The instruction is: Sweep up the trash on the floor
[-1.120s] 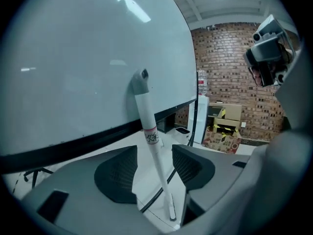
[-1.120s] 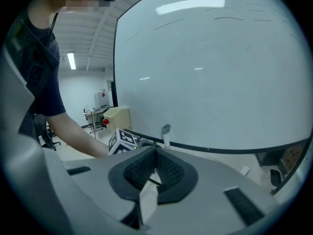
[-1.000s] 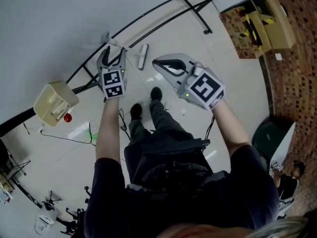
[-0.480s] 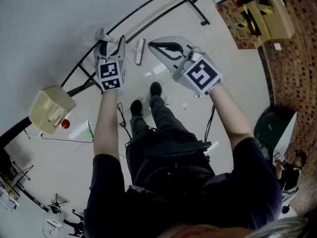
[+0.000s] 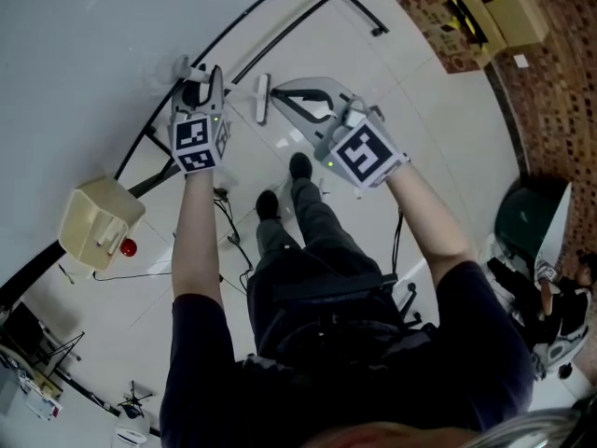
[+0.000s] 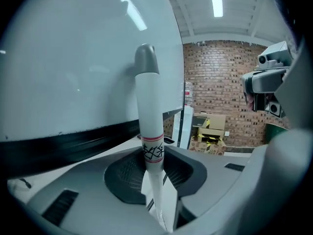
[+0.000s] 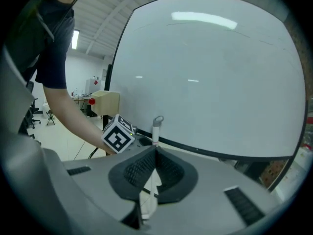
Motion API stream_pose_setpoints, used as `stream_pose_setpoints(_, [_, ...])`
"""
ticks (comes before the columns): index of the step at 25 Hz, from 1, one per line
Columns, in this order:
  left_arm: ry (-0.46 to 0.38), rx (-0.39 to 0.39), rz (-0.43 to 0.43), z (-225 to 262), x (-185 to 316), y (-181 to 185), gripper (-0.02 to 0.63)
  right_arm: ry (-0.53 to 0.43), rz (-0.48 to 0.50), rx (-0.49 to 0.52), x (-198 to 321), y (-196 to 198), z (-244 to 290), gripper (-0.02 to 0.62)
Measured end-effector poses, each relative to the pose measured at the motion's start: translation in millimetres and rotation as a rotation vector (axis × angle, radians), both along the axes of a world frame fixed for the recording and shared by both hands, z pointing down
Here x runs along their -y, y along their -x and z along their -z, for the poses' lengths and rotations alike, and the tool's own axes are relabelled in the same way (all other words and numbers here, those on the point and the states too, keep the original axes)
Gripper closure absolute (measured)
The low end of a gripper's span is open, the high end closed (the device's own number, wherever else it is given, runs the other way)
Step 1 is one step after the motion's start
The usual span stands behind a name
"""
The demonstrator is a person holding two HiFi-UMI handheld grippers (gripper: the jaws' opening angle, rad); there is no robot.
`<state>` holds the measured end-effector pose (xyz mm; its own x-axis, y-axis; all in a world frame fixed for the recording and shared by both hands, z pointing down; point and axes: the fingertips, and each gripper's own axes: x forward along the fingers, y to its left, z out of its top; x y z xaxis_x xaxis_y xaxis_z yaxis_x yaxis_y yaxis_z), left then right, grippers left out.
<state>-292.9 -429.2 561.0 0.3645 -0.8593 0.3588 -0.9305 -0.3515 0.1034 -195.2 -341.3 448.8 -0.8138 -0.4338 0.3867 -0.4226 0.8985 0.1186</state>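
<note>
A white broom handle point(image 6: 149, 131) with a grey cap and a red-edged label stands upright against the big white board. My left gripper point(image 5: 199, 80) has just been closing on it, and its pads now press the handle from both sides. In the right gripper view the same handle point(image 7: 156, 127) rises behind the left gripper's marker cube point(image 7: 118, 135). My right gripper point(image 5: 300, 99) hovers to the right of the left one, above the floor. Its jaws point(image 7: 155, 150) are shut with nothing seen between them. A short white bar point(image 5: 263, 98) lies on the floor between the two grippers.
The white board stands on a black frame point(image 5: 280, 21) with feet on the floor. A beige box with a red button point(image 5: 100, 218) sits at the left, and cables point(image 5: 229, 236) trail beside my shoes point(image 5: 298, 166). Cardboard boxes point(image 5: 485, 3) and a dark green bin point(image 5: 524, 215) are at the right.
The left gripper has reached the broom handle and its open jaws have closed around it. The right gripper has drifted a little left and lower and stays shut.
</note>
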Motion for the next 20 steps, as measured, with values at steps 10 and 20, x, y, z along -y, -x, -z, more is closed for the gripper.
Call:
stream_pose_setpoints(10, [0.051,0.014,-0.213,17,-44,-50,0.518,0.017,-0.109,0.020,-25,-37,54,0.577])
stream_pose_setpoints(20, [-0.022,0.065,-0.551,94,-117,-108,0.518,-0.029,-0.138,0.015,-100,-32,122,0.564])
